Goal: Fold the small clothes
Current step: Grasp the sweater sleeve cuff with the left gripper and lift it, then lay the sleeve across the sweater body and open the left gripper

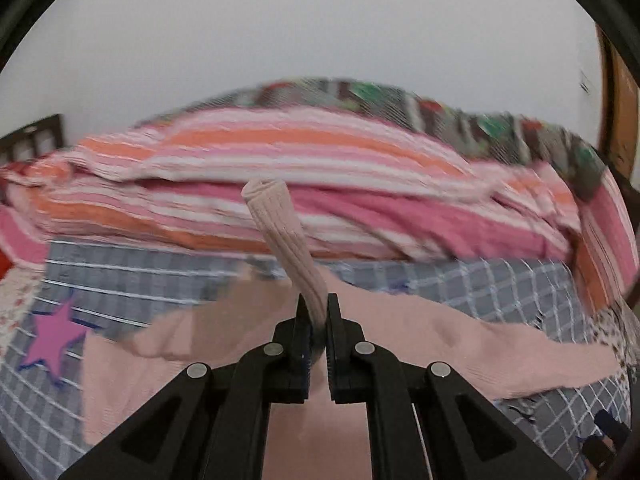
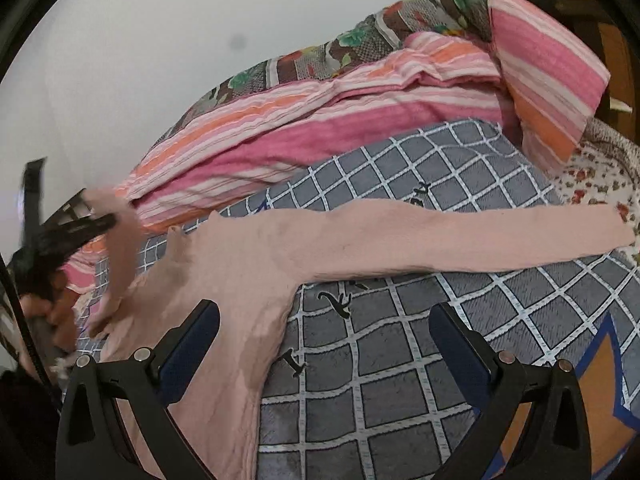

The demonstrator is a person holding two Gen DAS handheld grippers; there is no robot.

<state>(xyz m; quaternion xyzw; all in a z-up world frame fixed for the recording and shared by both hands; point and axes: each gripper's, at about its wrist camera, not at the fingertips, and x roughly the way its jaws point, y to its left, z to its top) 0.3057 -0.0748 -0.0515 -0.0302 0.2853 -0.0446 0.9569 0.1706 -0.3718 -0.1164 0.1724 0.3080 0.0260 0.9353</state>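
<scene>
A pale pink long-sleeved top (image 2: 240, 264) lies spread on the grey checked bedsheet (image 2: 400, 360). Its right sleeve (image 2: 500, 232) stretches flat toward the right. My left gripper (image 1: 318, 312) is shut on the cuff end of the other sleeve (image 1: 280, 232), which sticks up past its jaws, lifted off the bed. In the right wrist view that left gripper (image 2: 112, 220) shows blurred at the far left with the raised sleeve hanging from it. My right gripper (image 2: 324, 316) stands open over the top's side edge and the sheet, nothing between its fingers.
A rolled pink and orange striped blanket (image 1: 280, 168) lies along the back of the bed, with a floral quilt (image 2: 320, 56) behind it against the white wall. A striped pillow (image 2: 548, 80) sits back right. A person's hand (image 2: 52, 312) holds the left tool.
</scene>
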